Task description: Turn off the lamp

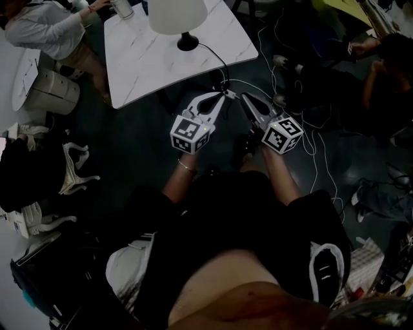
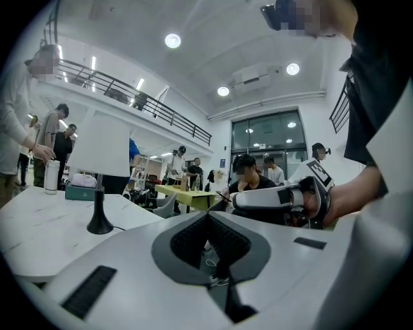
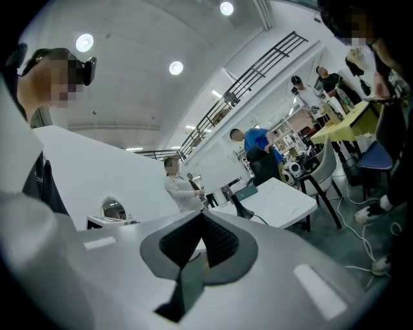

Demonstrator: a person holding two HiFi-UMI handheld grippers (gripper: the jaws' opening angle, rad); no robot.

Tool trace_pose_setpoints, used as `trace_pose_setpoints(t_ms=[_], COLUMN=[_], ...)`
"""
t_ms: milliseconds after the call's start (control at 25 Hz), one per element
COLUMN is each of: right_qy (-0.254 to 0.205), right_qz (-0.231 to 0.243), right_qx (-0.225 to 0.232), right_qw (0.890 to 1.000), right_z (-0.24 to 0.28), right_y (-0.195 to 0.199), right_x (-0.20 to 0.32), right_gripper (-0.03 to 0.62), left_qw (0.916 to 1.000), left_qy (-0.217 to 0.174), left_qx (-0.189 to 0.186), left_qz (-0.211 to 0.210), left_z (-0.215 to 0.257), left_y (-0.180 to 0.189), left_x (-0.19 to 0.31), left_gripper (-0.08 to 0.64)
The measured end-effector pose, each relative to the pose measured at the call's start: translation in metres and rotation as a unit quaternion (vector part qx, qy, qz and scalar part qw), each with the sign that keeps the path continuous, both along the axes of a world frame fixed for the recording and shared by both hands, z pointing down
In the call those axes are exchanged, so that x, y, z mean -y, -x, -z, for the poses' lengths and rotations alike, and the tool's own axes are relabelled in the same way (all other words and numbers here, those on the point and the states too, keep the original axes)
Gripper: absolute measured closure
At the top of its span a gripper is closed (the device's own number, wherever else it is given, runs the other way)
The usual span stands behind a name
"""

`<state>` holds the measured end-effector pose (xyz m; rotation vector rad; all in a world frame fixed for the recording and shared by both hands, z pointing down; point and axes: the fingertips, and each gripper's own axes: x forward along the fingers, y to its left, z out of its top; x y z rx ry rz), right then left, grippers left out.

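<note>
The lamp stands on a white marble table (image 1: pixel 148 64), with a white shade (image 1: pixel 177 14) over a black base (image 1: pixel 188 44). Its black cord (image 1: pixel 216 58) runs off the table's near edge toward the floor. My left gripper (image 1: pixel 222 97) and right gripper (image 1: pixel 244 98) hover side by side just in front of that edge, both shut and empty, short of the lamp. In the left gripper view the lamp base (image 2: pixel 99 222) is left of the shut jaws and the right gripper (image 2: pixel 271 198) is at the right. The right gripper view shows the lamp base (image 3: pixel 242 211) beyond its shut jaws.
A person (image 1: pixel 45 29) sits at the table's far left corner beside a metal cup (image 1: pixel 120 8). White chairs (image 1: pixel 48 90) stand to the left. Cables (image 1: pixel 316 155) lie on the dark floor at the right, near another person (image 1: pixel 387 64). My legs fill the lower frame.
</note>
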<state>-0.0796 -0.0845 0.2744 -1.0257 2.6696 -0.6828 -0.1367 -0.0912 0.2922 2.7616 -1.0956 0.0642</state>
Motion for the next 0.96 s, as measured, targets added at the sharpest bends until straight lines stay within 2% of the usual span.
trace_pose_setpoints(t_ms=[960], right_qy=[-0.002], right_qz=[-0.028], right_qx=[0.011], right_qw=[1.0], right_z=[0.006], right_y=[0.005], right_x=[-0.023], right_gripper=[0.592], left_qw=[0.9995], left_qy=[0.006], left_qx=[-0.017], left_qz=[-0.024], left_z=[0.003], left_y=[0.015], left_x=[-0.016], left_gripper=[0.552])
